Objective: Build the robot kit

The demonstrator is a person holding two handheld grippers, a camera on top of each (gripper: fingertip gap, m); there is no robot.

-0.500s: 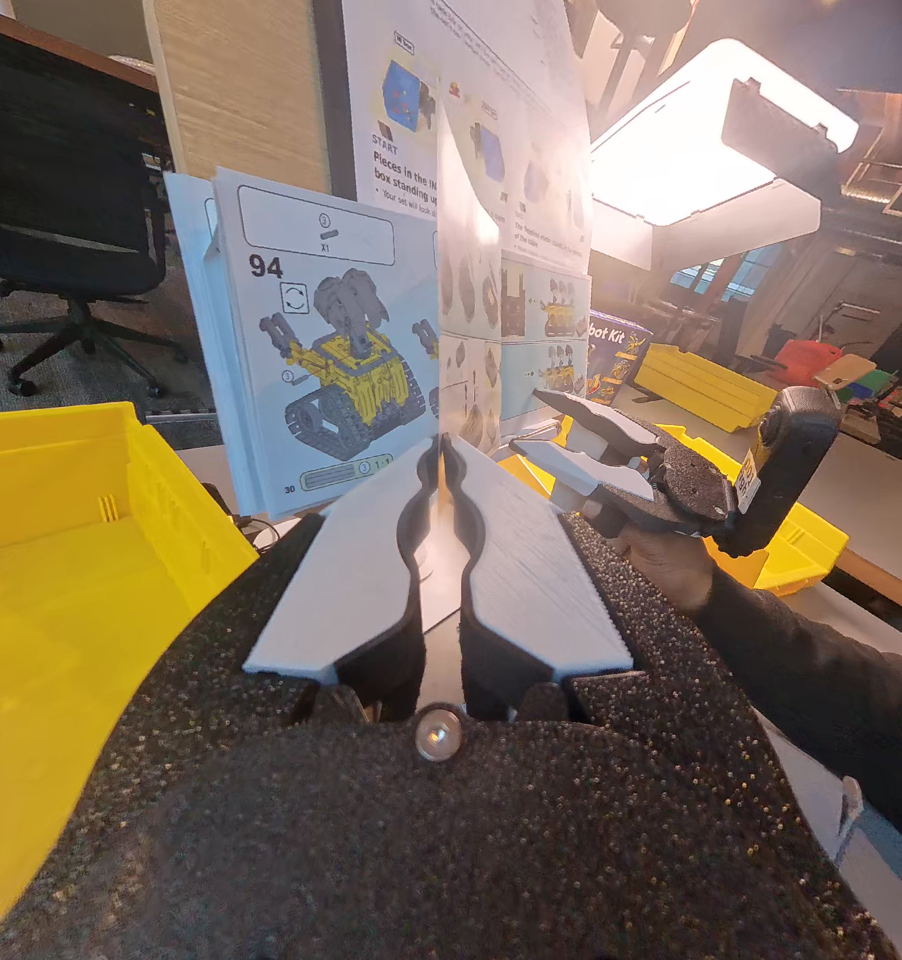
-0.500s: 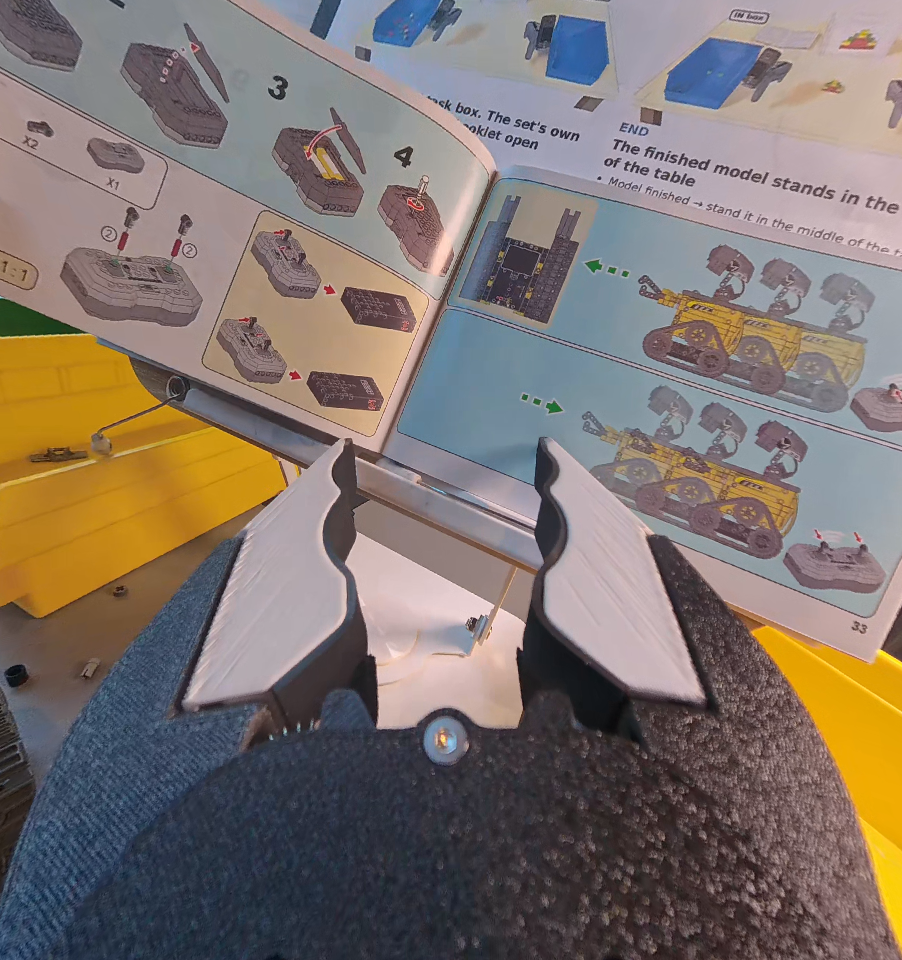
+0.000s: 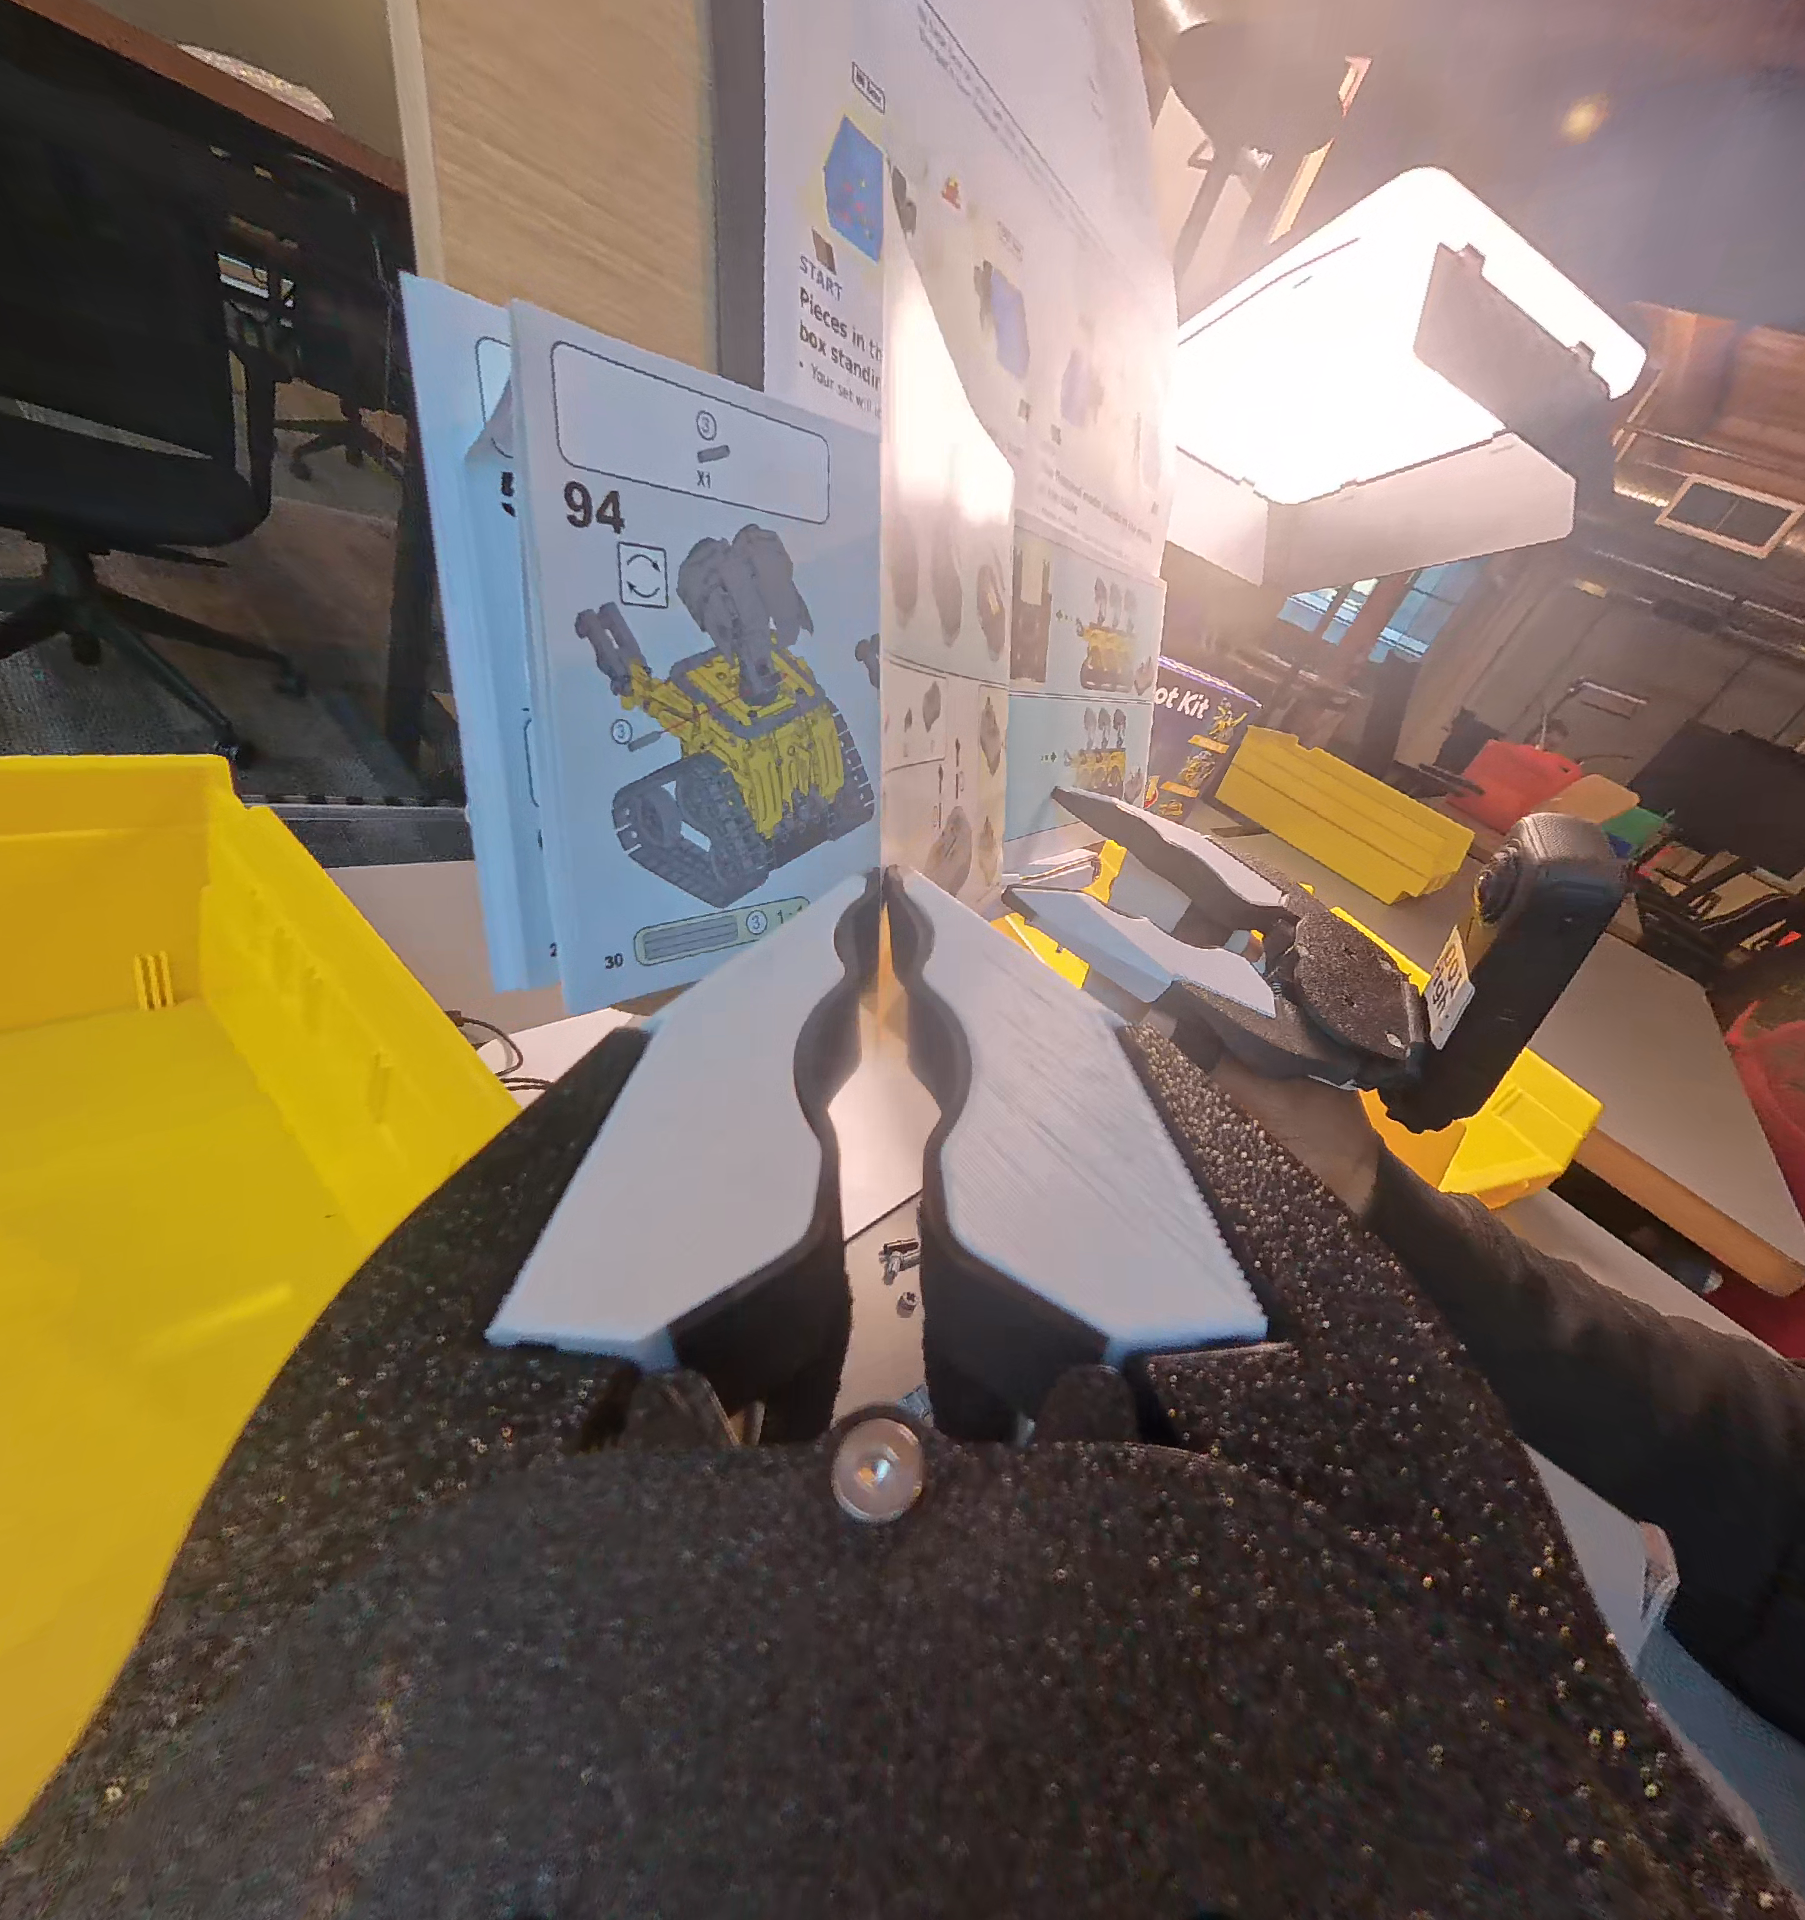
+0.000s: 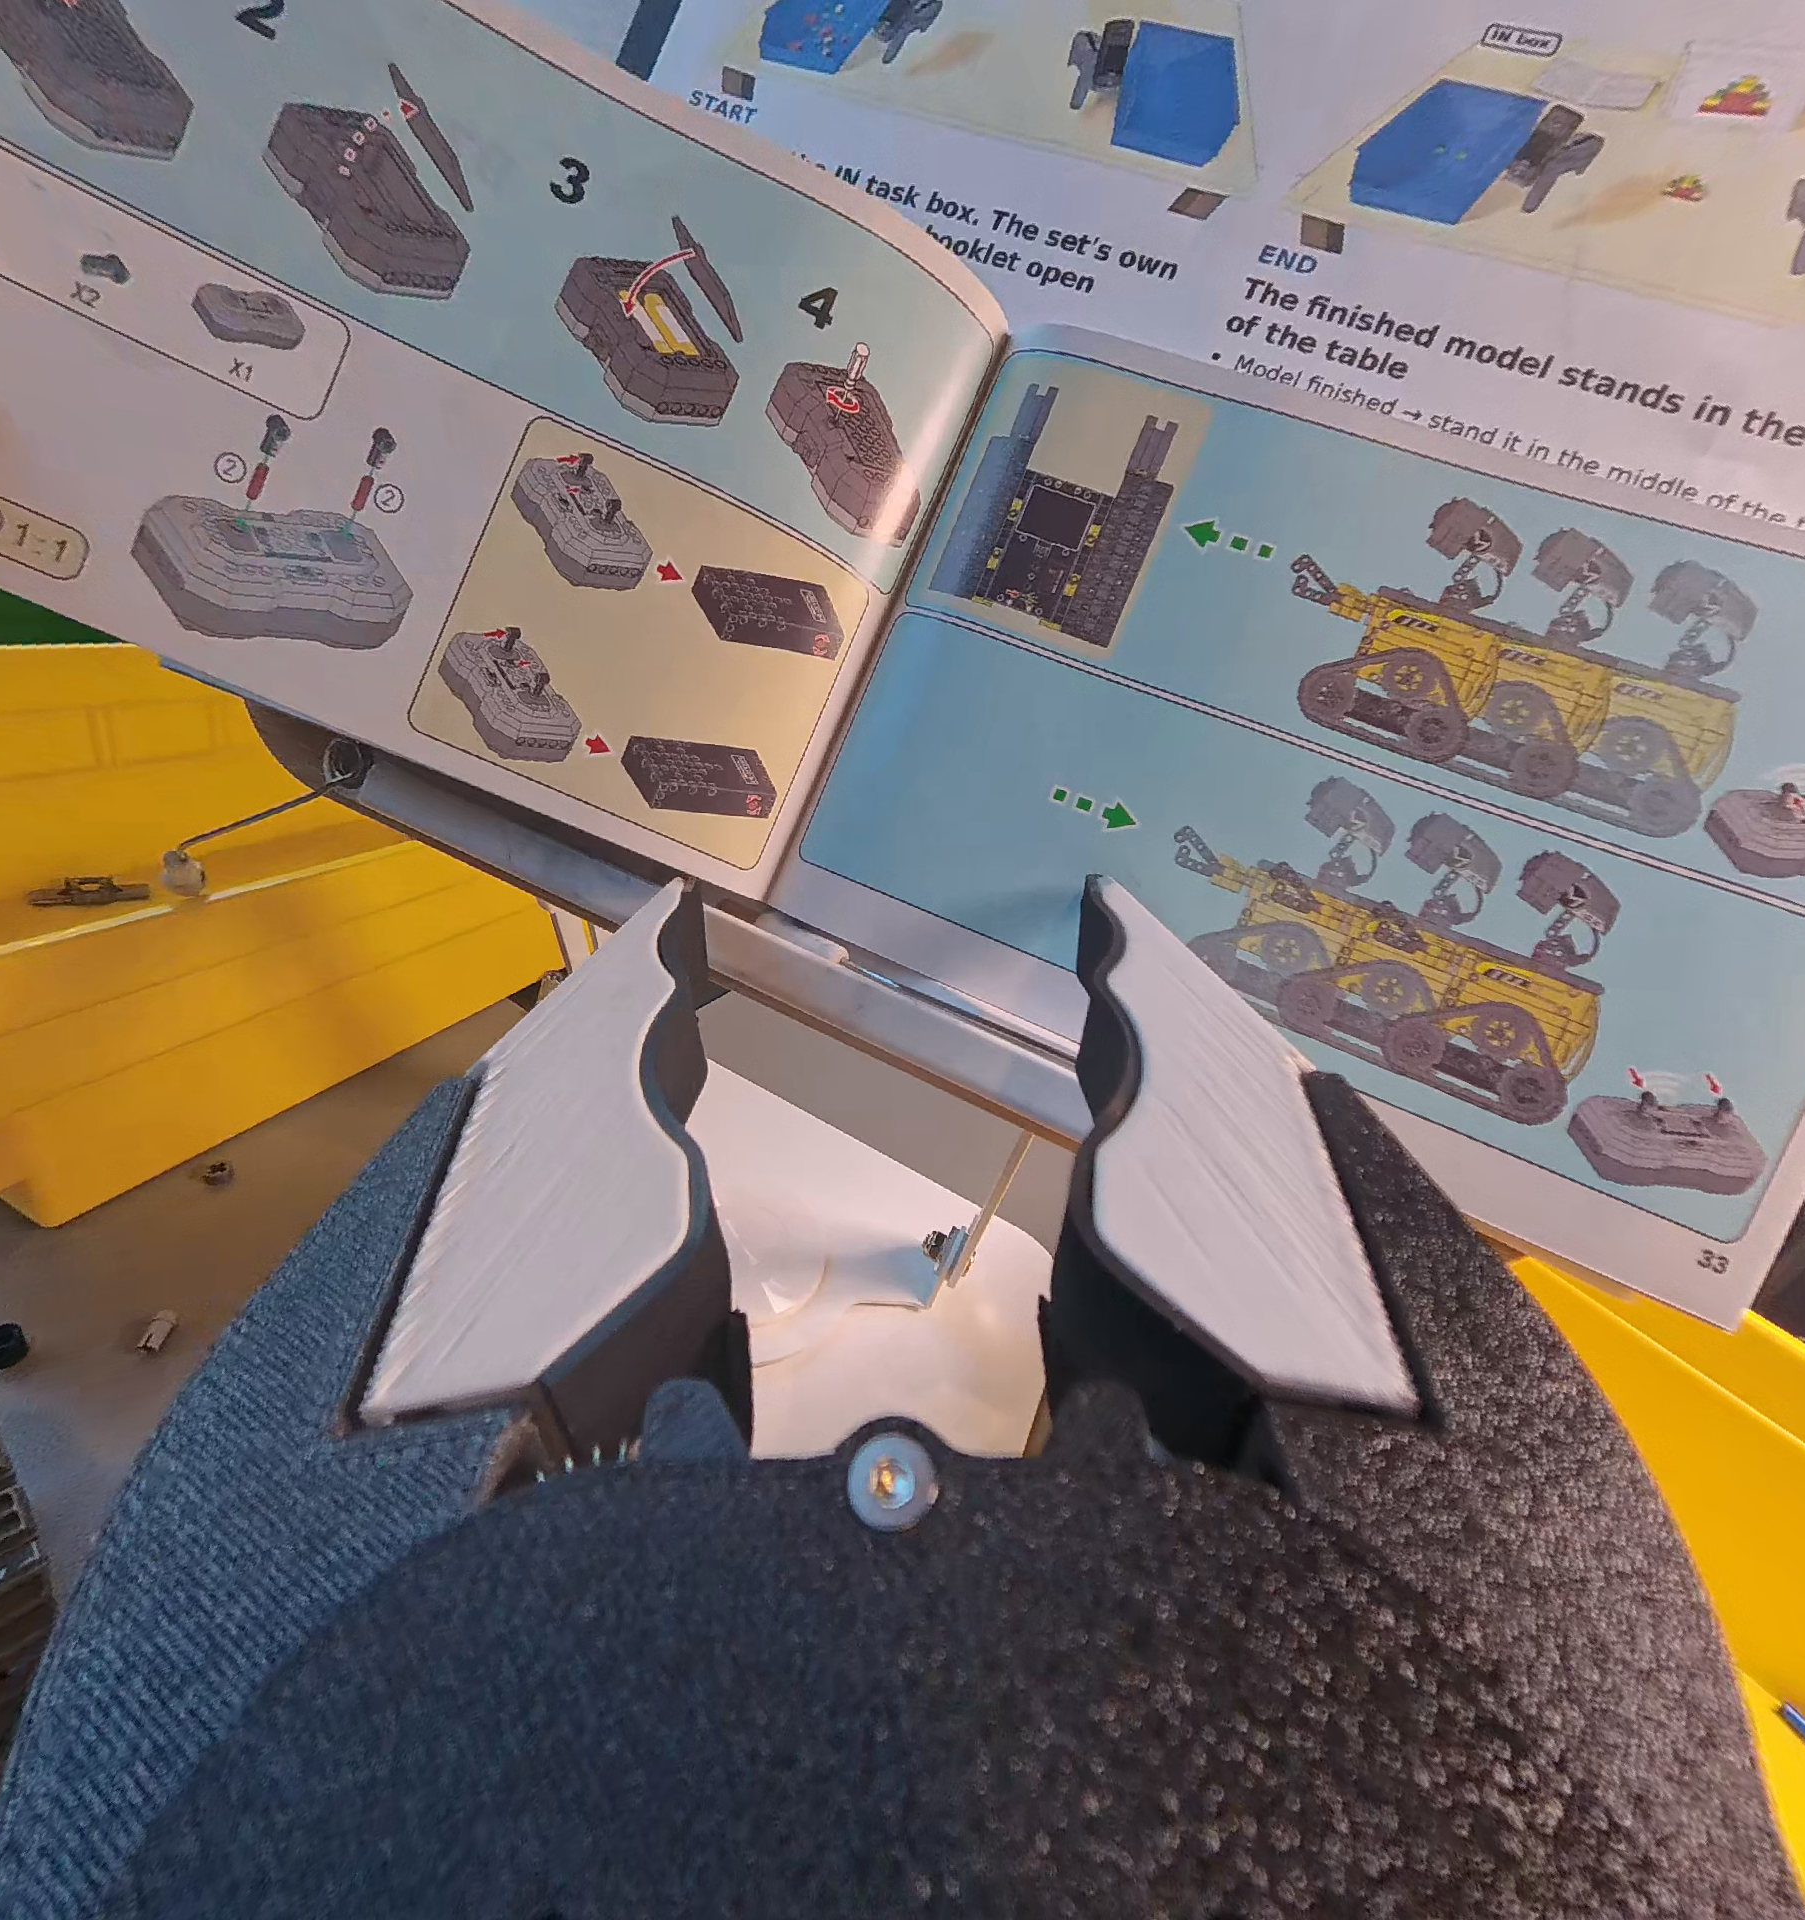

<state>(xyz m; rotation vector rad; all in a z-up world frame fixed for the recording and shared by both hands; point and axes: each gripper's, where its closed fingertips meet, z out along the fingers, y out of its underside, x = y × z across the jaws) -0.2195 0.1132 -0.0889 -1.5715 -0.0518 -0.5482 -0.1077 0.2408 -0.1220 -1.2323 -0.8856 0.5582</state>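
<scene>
Where the grey counter (image 4: 254, 1195) carries them, smooth yellow plastic bins sit on either side: one broad bin (image 3: 98, 1039) in the left wrist view and two more in the right wrist view, one left (image 4: 202, 987), one at the right edge (image 4: 1708, 1455). A glossy instruction booklet (image 4: 877, 623) stands open on a metal stand bar (image 4: 877, 997). The left tongs (image 3: 885, 896), ribbed white with black liners, are clenched on one thin page (image 3: 939, 520), seen edge-on. The right tongs (image 4: 882, 902) are released, spread just below the booklet's spine. Three tiny dark parts (image 4: 4, 1345) dot the counter.
</scene>
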